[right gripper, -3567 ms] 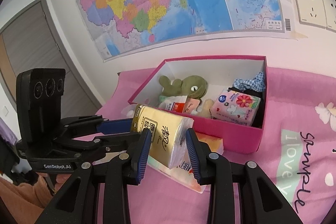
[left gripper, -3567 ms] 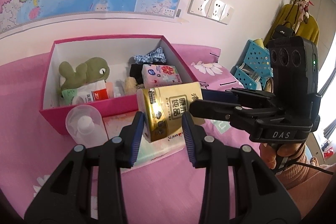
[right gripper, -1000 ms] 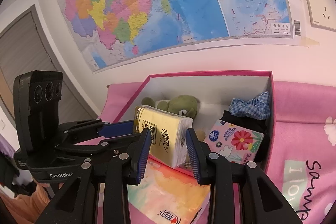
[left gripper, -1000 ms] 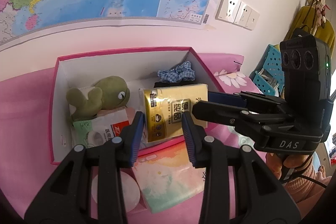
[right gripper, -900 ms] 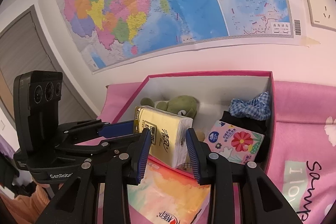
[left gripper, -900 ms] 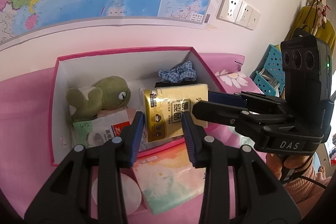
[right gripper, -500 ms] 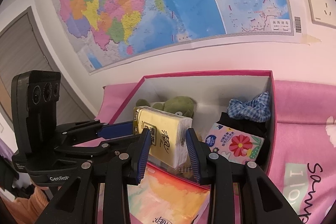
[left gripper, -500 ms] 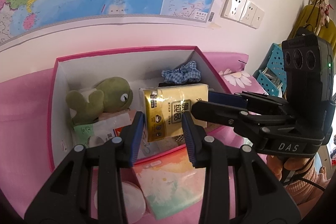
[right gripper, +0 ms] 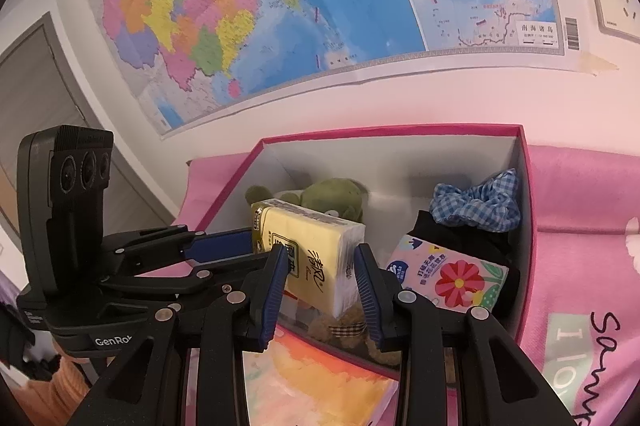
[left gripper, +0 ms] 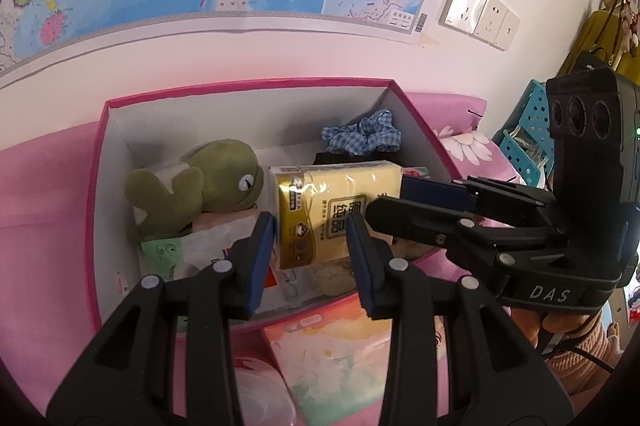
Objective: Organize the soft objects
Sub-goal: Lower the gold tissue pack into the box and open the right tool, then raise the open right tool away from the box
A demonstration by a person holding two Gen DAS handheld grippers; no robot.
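A yellow tissue pack is held from both ends over the open pink box. My left gripper is shut on its gold end. My right gripper is shut on its white end. In the box lie a green plush toy, a blue checked scrunchie, a flowered tissue pack and a white packet.
A pastel tissue pack lies in front of the box on the pink sheet. A clear round lid sits beside it. A wall with a map stands behind. Blue baskets stand at the right.
Both grippers have carried the yellow tissue pack from in front of the box forward, so that it hangs over the box's inside. Their grip is unchanged.
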